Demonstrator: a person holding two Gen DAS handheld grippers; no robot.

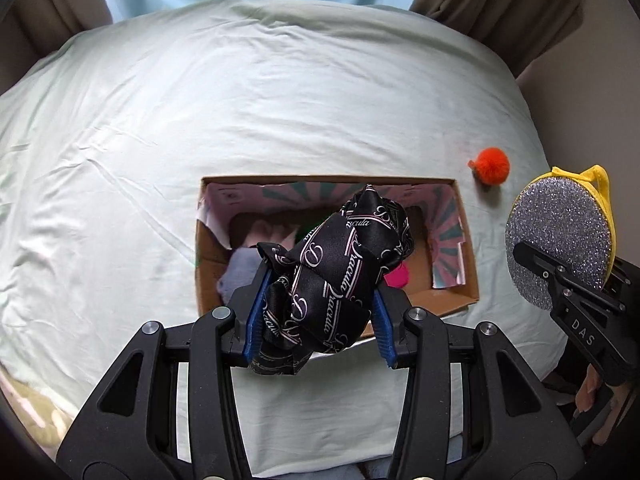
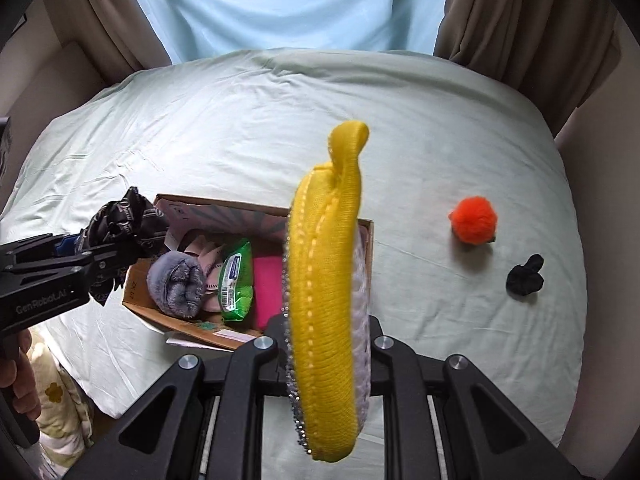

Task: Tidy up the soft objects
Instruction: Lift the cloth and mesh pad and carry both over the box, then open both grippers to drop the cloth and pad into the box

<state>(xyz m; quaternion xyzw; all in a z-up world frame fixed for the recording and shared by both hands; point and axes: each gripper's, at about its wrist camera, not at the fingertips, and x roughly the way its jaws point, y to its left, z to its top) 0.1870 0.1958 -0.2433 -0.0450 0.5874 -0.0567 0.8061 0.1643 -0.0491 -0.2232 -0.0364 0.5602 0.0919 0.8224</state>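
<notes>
My left gripper [image 1: 318, 280] is shut on a crumpled black printed scarf [image 1: 336, 264] and holds it above the near edge of the open cardboard box [image 1: 468, 292]. The scarf also shows at the left of the right wrist view [image 2: 124, 216]. My right gripper [image 2: 326, 332] is shut on a round yellow and silver glitter sponge [image 2: 324, 280], held upright to the right of the box [image 2: 138, 296]; it shows in the left wrist view [image 1: 560, 240]. The box holds a grey rolled cloth [image 2: 176, 284], a green wipes pack [image 2: 236, 280] and a pink item [image 2: 266, 288].
An orange pompom [image 2: 474, 220] and a small black scrunchie [image 2: 525, 280] lie on the pale green bedsheet [image 2: 240, 128] right of the box. Brown curtains [image 2: 520, 20] hang behind the bed. A floral cloth [image 2: 60, 400] lies below the bed's left edge.
</notes>
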